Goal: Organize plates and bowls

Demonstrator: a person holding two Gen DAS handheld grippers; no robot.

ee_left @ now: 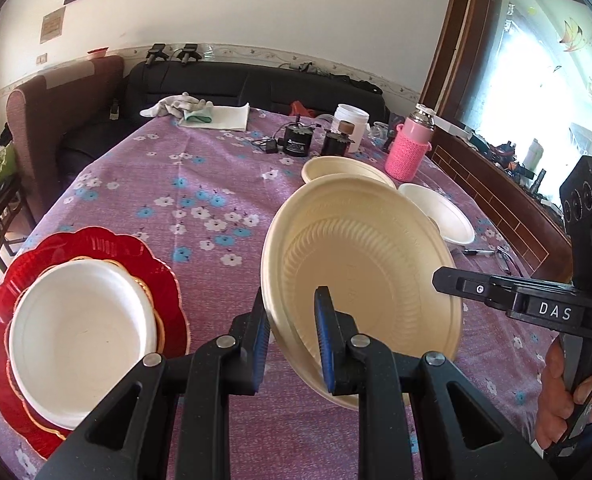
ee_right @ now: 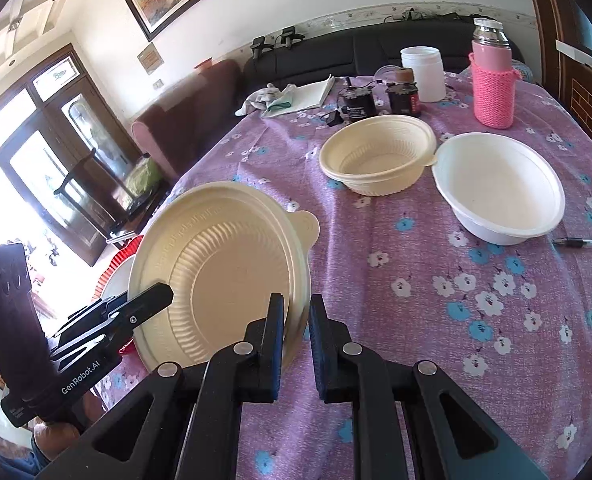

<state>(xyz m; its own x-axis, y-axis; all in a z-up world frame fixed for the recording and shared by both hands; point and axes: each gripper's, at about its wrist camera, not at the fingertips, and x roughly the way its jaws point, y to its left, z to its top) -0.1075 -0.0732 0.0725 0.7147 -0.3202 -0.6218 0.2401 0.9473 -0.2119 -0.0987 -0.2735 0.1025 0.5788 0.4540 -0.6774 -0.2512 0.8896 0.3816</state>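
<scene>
A cream ribbed plate (ee_left: 359, 272) with a small tab on its rim hangs tilted above the purple flowered tablecloth. My left gripper (ee_left: 292, 308) is shut on its near left rim. My right gripper (ee_right: 297, 312) is shut on the opposite rim of the cream plate (ee_right: 224, 264). Each gripper shows in the other's view: the right gripper (ee_left: 447, 280) at the plate's right edge, the left gripper (ee_right: 162, 294) at its left edge. At the left lies a red scalloped plate (ee_left: 0, 320) with a white bowl (ee_left: 80, 340) in it. A cream bowl (ee_right: 375, 156) and a white bowl (ee_right: 495, 188) stand side by side further back.
At the table's far end are a pink flask in a knitted sleeve (ee_right: 493, 80), a white jar (ee_right: 423, 72), small black devices (ee_right: 355, 104) and a folded cloth (ee_left: 212, 116). A pen (ee_right: 583, 243) lies near the right edge. A sofa and an armchair stand behind.
</scene>
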